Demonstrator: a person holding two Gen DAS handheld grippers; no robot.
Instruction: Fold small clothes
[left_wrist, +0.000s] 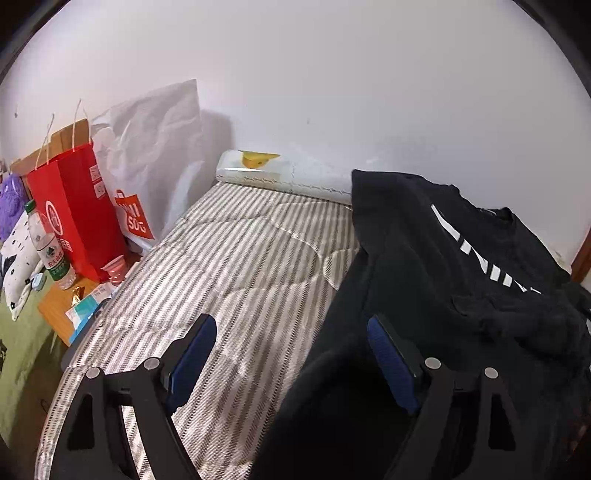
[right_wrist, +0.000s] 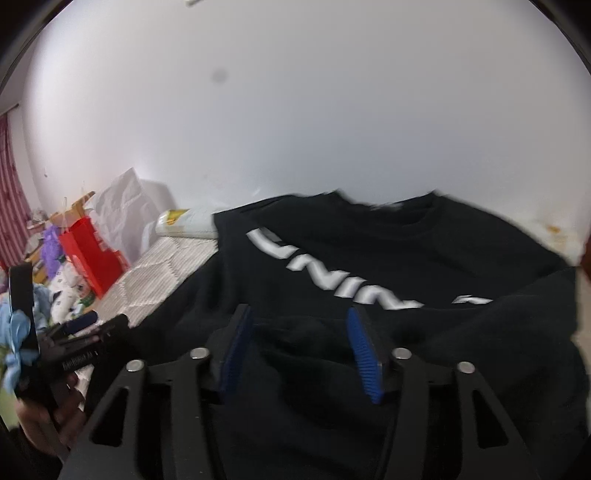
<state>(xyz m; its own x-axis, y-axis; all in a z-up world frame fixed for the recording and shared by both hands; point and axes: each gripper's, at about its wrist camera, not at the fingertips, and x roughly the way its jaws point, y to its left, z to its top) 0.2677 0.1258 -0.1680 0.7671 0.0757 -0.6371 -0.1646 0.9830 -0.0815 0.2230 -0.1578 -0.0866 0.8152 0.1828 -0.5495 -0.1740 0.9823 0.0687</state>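
Plainly, the black sweatshirt (left_wrist: 461, 258) lies on the striped mattress (left_wrist: 236, 266), collar toward the white wall, its white lettering running left to right across the chest. The right gripper (right_wrist: 299, 343) hovers squarely over the rumpled lower half, jaws spread and holding nothing — the nearer tool, I judge, for the next fold. The left gripper (left_wrist: 291, 350) sits at the garment's left edge, also spread: its right finger is over black cloth, its left over bare mattress. So the cloth lies ahead and rightward of the left gripper — directly beneath the right.
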